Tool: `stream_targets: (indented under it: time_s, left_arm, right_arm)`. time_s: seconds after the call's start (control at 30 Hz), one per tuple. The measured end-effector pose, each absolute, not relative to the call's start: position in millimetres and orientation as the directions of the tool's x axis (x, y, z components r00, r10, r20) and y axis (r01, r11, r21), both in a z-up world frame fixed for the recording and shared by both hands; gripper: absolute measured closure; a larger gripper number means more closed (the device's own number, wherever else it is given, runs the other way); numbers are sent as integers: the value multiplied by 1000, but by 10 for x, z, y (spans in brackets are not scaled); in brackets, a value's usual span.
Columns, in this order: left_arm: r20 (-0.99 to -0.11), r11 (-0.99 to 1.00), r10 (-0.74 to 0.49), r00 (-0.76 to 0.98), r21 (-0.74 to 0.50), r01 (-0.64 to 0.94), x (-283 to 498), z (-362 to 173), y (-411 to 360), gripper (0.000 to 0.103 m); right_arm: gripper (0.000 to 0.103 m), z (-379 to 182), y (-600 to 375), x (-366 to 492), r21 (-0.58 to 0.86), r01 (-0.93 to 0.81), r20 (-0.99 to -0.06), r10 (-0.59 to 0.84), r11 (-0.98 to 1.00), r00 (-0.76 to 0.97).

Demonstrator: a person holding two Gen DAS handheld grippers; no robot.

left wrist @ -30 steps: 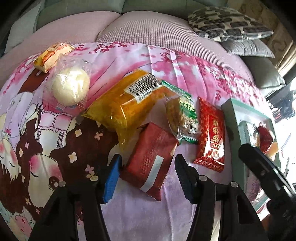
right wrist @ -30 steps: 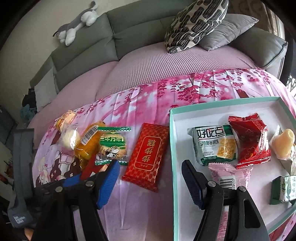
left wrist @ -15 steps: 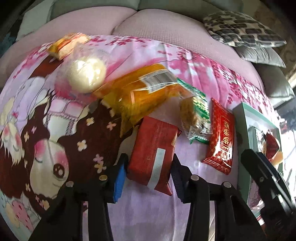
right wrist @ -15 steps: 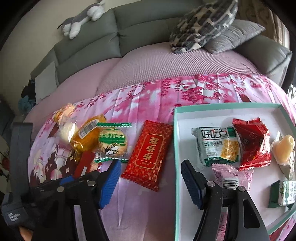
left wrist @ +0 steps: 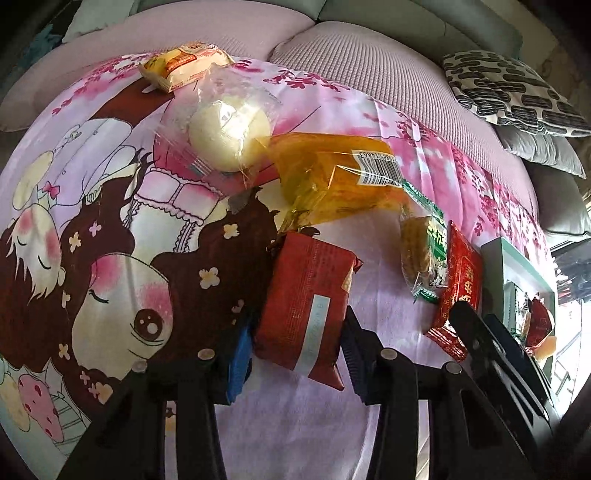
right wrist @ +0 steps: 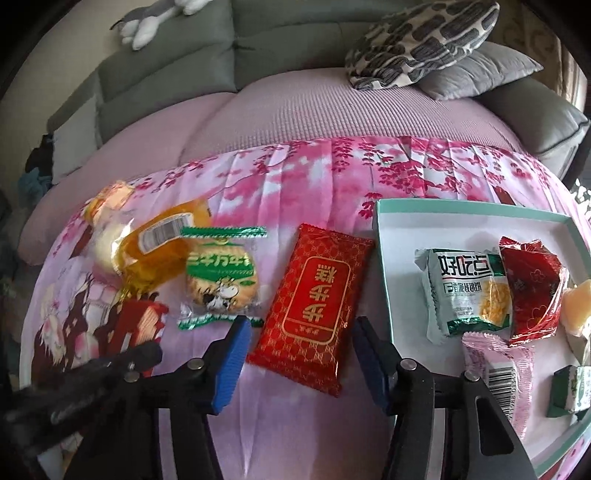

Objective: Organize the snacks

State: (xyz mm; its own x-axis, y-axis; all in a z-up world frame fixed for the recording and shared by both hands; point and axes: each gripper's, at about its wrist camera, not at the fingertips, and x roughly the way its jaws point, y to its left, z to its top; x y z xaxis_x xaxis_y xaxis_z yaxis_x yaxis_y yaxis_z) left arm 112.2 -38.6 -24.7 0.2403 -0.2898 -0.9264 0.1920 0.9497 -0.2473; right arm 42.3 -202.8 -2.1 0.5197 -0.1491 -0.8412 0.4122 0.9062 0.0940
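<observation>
My left gripper (left wrist: pixel 295 354) is shut on a dark red snack packet (left wrist: pixel 306 299), gripped by its near end; the packet also shows in the right wrist view (right wrist: pixel 138 319). My right gripper (right wrist: pixel 301 360) is open, its fingers either side of the near end of a red packet with gold print (right wrist: pixel 317 302), apart from it. A teal-rimmed white tray (right wrist: pixel 402 221) at the right holds several packets. A green biscuit packet (right wrist: pixel 219 277), an orange packet (left wrist: pixel 340 173), a round bun in clear wrap (left wrist: pixel 229 129) and a yellow packet (left wrist: pixel 184 64) lie on the pink cloth.
The snacks lie on a pink cartoon-print cloth (left wrist: pixel 110 221) spread over a mauve seat cushion (right wrist: pixel 314 103). A grey sofa back with patterned pillows (right wrist: pixel 424 33) and a plush toy (right wrist: pixel 155 14) stands behind. The tray's rim also shows in the left wrist view (left wrist: pixel 495 258).
My left gripper has closed on the dark red packet and moved forward over it. My right gripper has moved left, from straddling the tray's edge to straddling the red gold-print packet.
</observation>
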Motion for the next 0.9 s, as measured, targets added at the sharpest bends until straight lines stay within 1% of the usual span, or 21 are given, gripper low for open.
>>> stream_targets:
  time_s: [0.13, 0.33, 0.5, 0.77, 0.9]
  left_arm:
    - [-924, 948, -302, 234, -266, 174, 1151, -242, -340, 56]
    - [-922, 946, -314, 228, -282, 162, 1199, -254, -264, 56]
    - [-921, 945, -320, 224, -292, 151, 1209, -262, -275, 56]
    - [-919, 943, -328, 219, -303, 138, 1185, -238, -281, 56]
    - [-918, 941, -333, 216, -310, 135, 1187, -246, -275, 56]
  right_arm:
    - [45, -94, -2030, 498, 66, 453, -859, -180, 889, 479]
    - [45, -141, -2033, 595, 38, 475, -867, -208, 879, 453]
    - [45, -181, -2001, 674, 5, 467, -871, -226, 884, 437]
    - [48, -210, -1885, 662, 20, 415, -867, -191, 910, 460]
    - [48, -219, -1846, 652, 5, 402, -867, -197, 916, 458]
